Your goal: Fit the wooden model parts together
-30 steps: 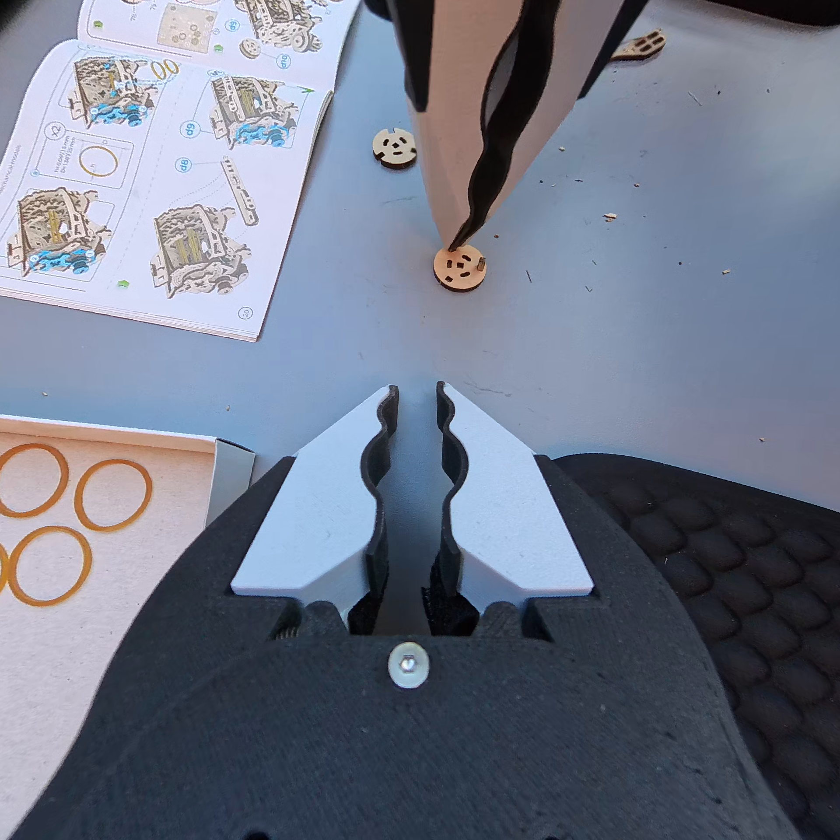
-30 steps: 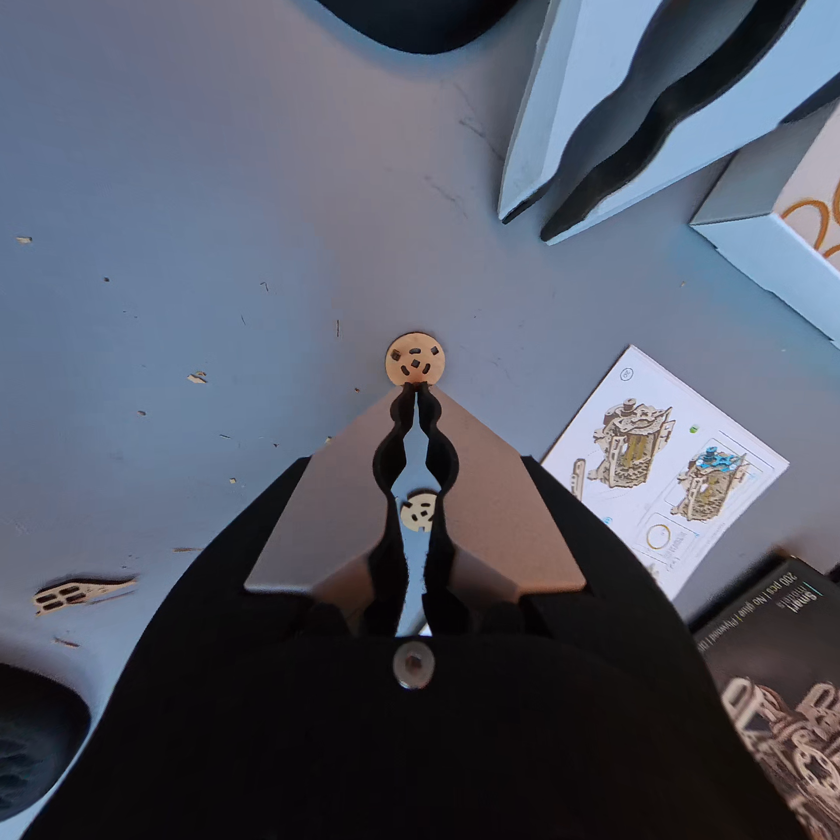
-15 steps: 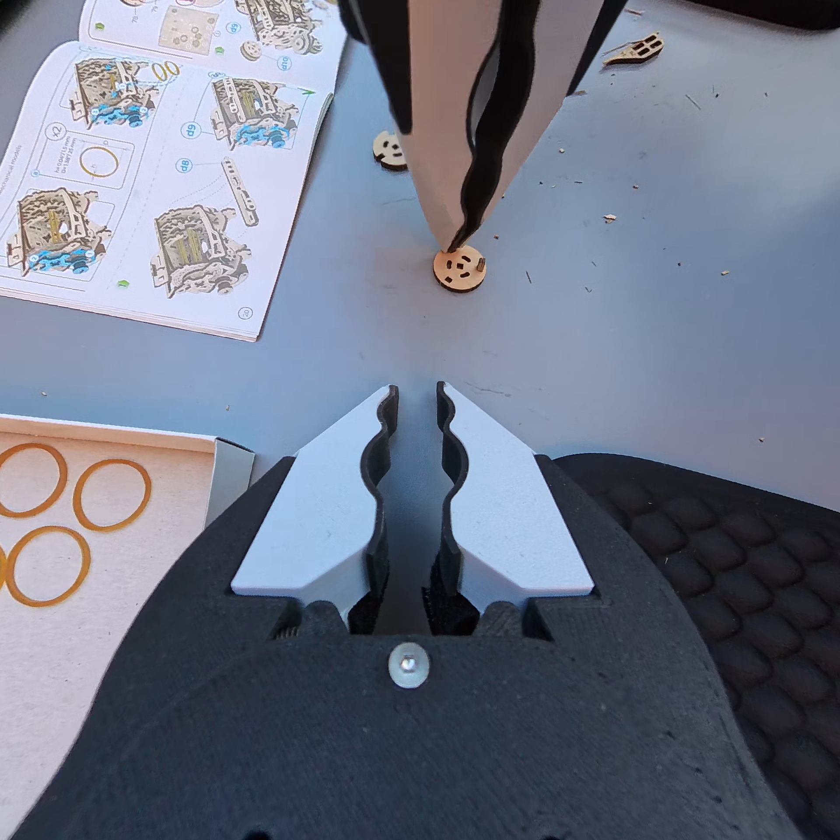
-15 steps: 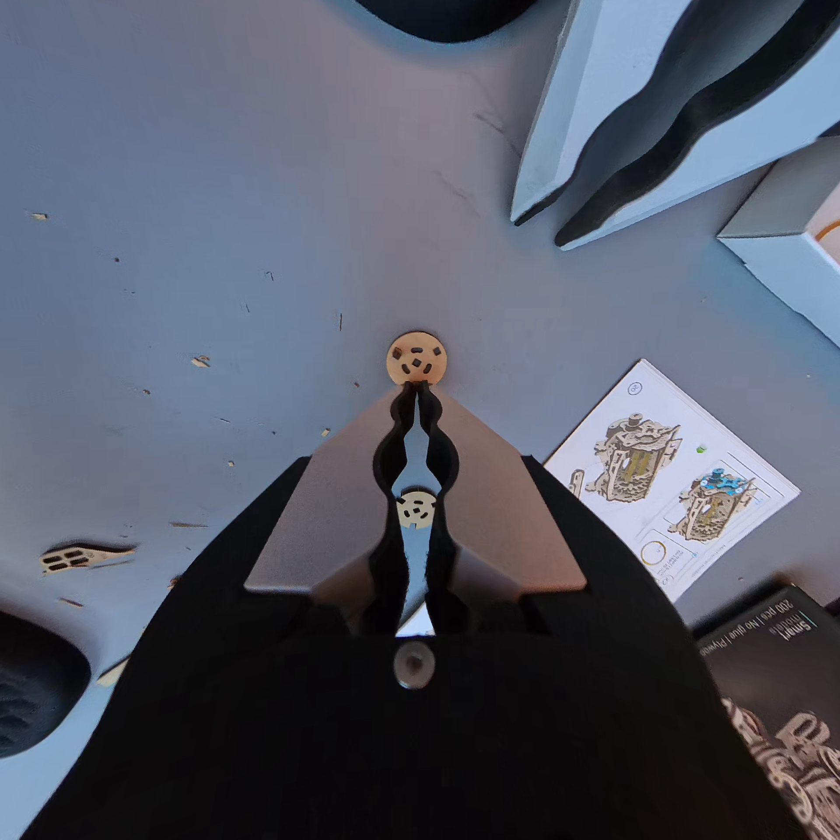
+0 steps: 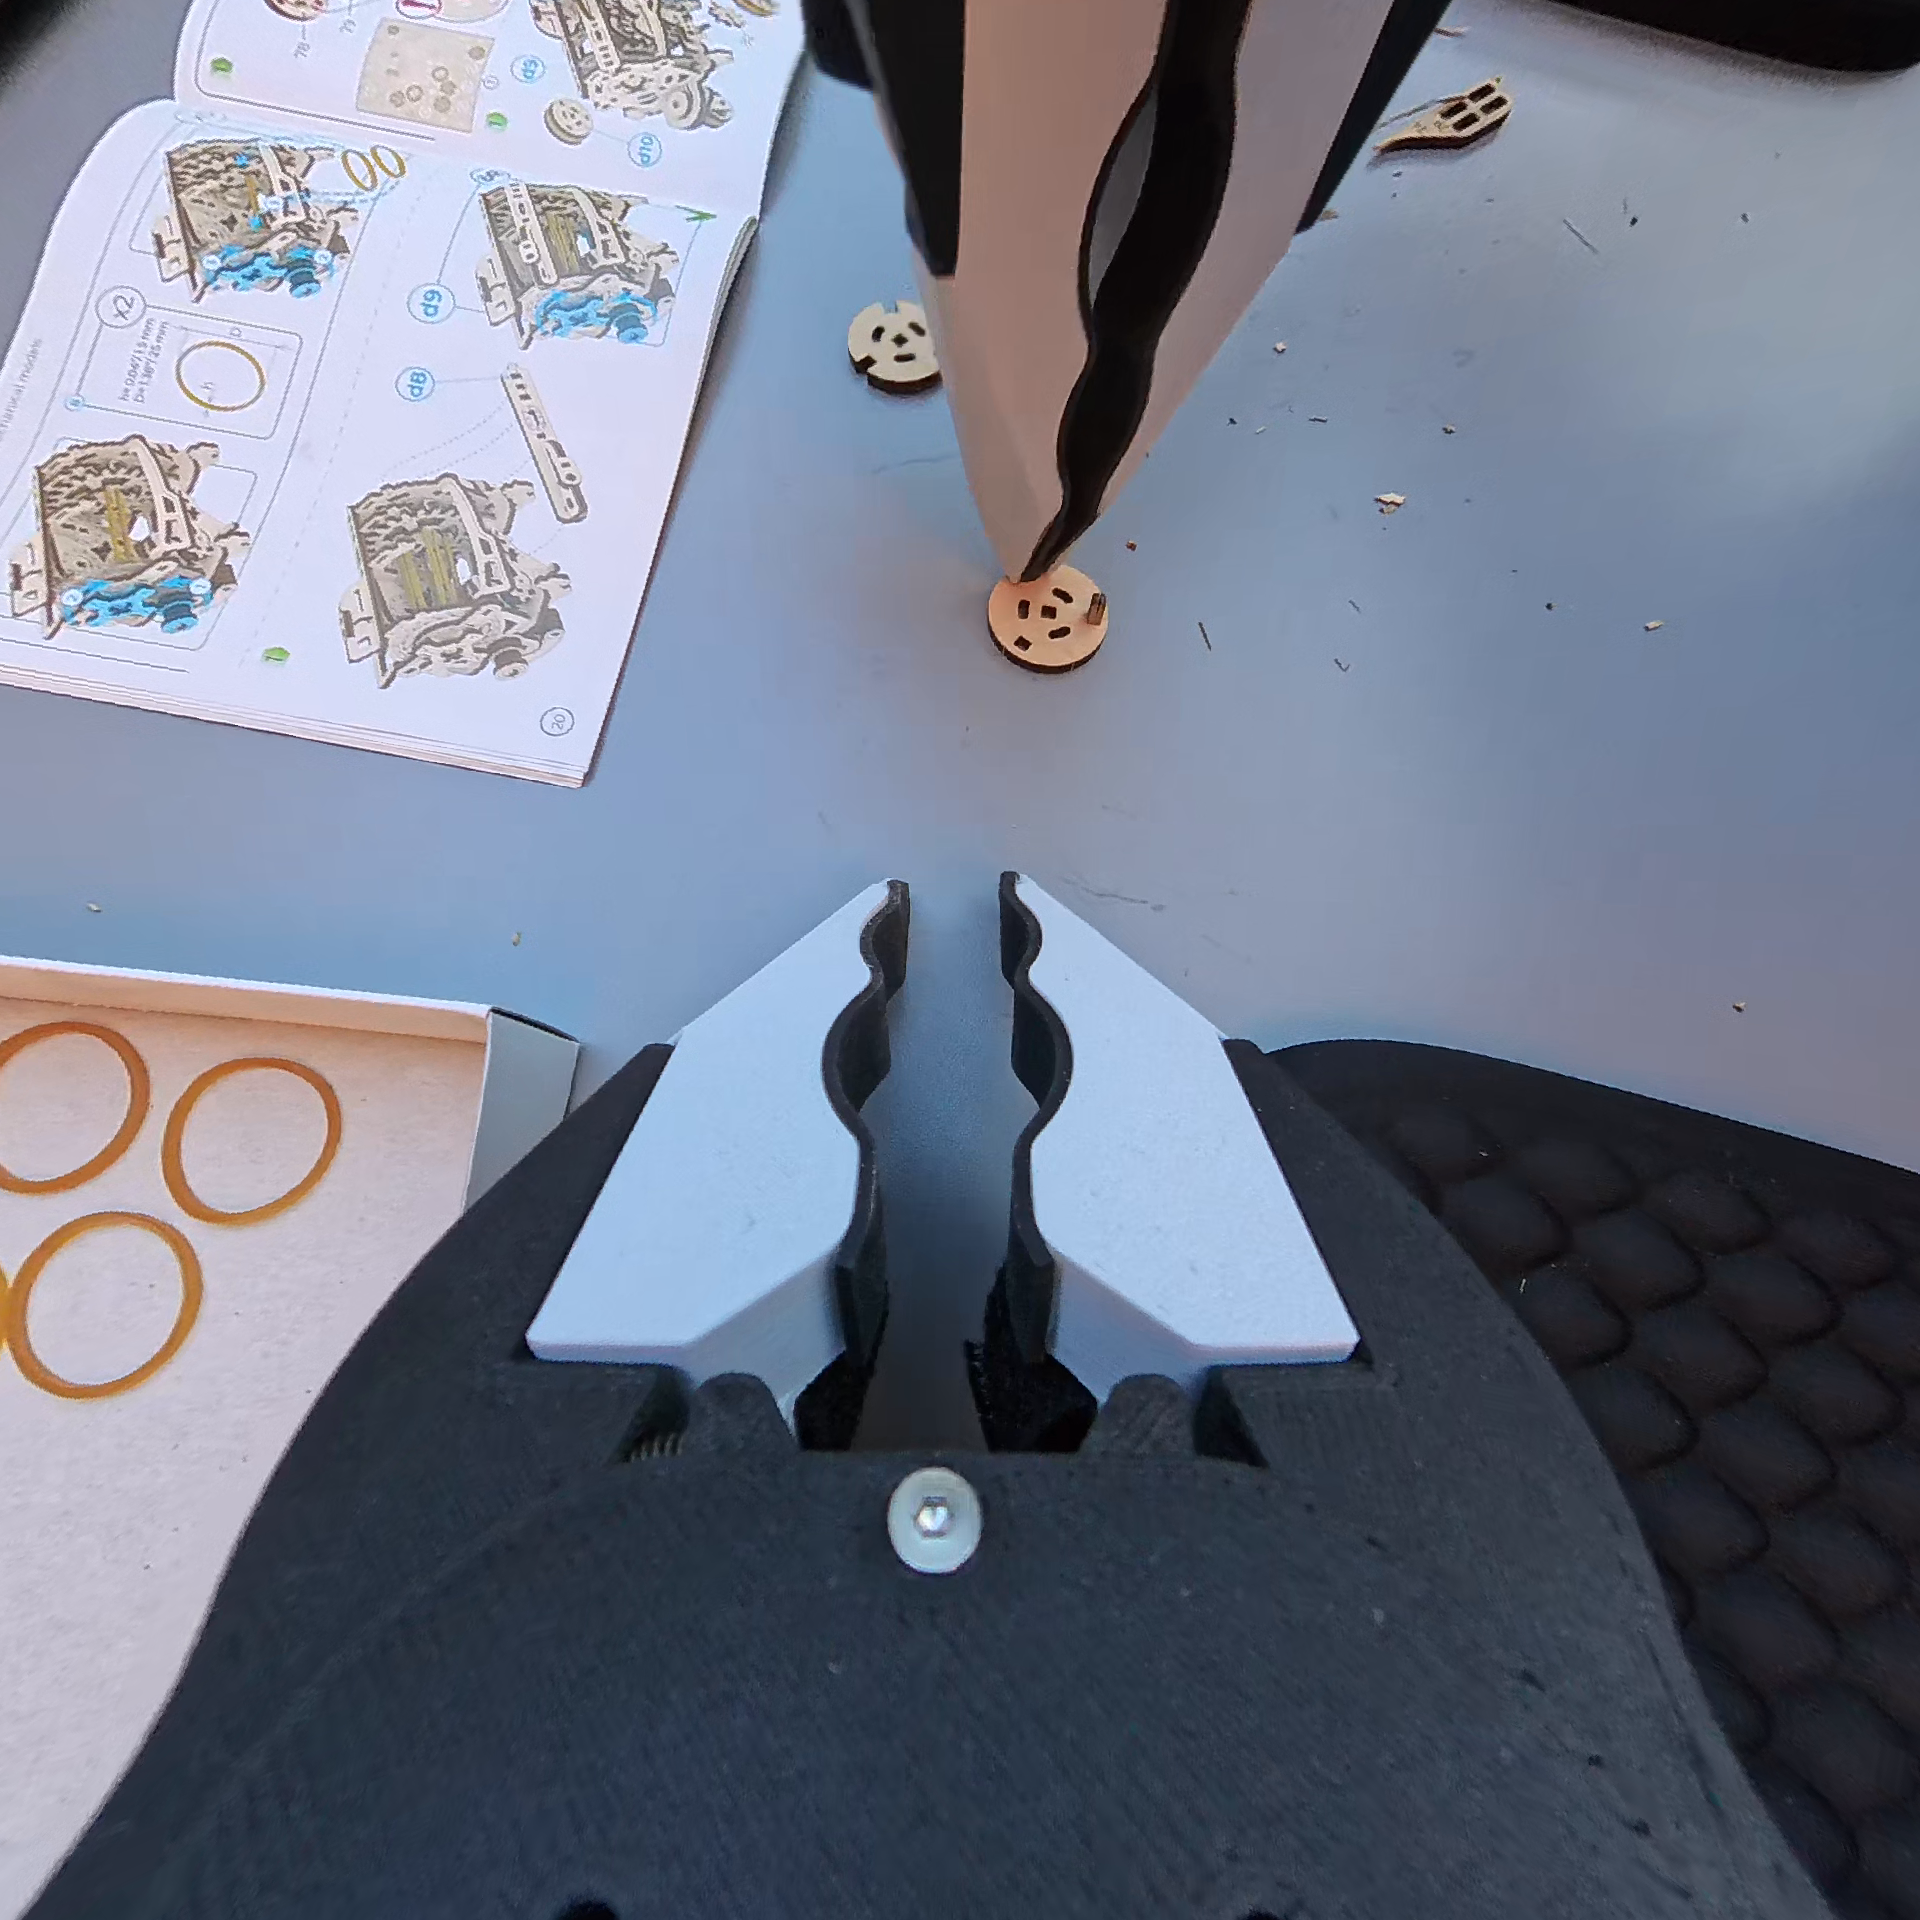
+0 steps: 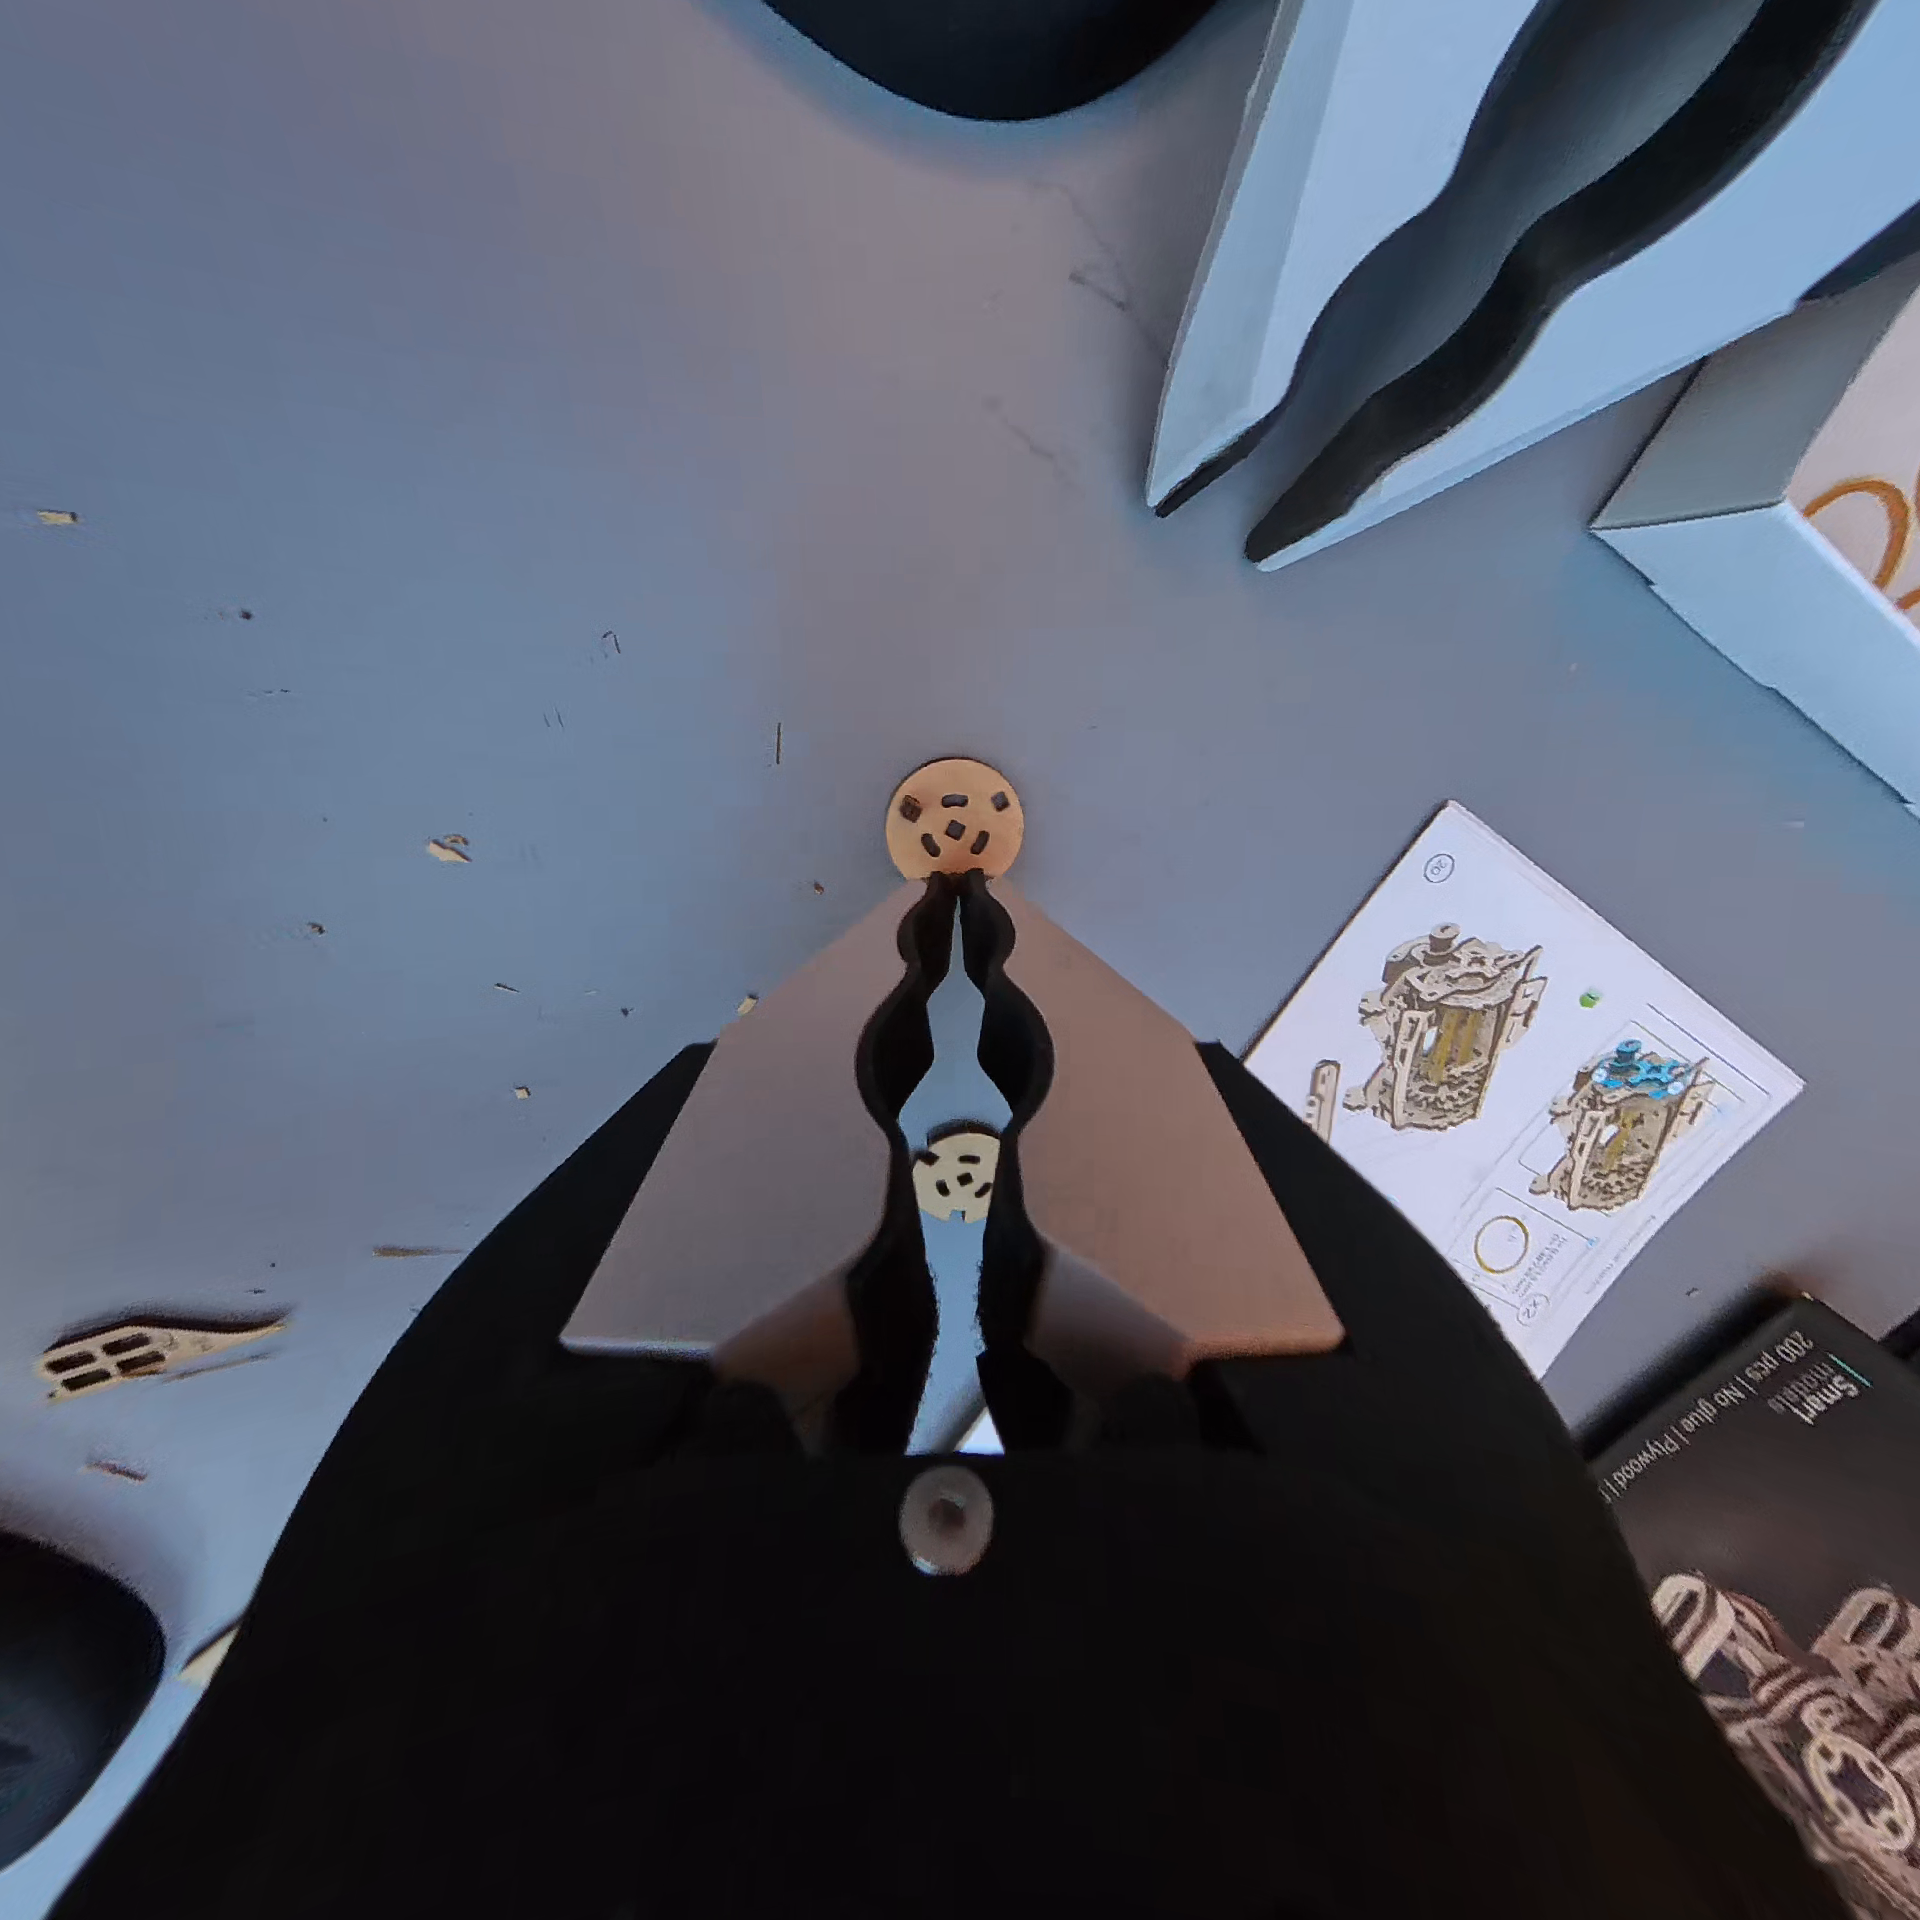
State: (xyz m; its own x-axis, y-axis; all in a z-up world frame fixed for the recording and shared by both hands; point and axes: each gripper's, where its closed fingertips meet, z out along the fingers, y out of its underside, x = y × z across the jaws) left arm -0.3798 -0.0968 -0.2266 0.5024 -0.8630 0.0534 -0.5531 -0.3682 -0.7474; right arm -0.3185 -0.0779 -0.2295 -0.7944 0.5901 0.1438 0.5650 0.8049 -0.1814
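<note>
Right gripper [image 6: 956,881] pinched closed, tips touching the wooden disc [image 6: 955,824]; left gripper [image 5: 954,888] open, empty, near it.

The table [image 5: 1455,790] is matte blue-grey, flecked with pale wood chips. The wooden disc [image 5: 1047,621] is light tan with dark slots. The left gripper [image 5: 954,896] has pale grey fingers with black wavy pads in a black body. The booklet [image 5: 343,416] is white with tan and blue drawings. Orange-brown rings [image 5: 249,1139] lie on beige card. The black mat [image 5: 1662,1247] seems scale-patterned.
</note>
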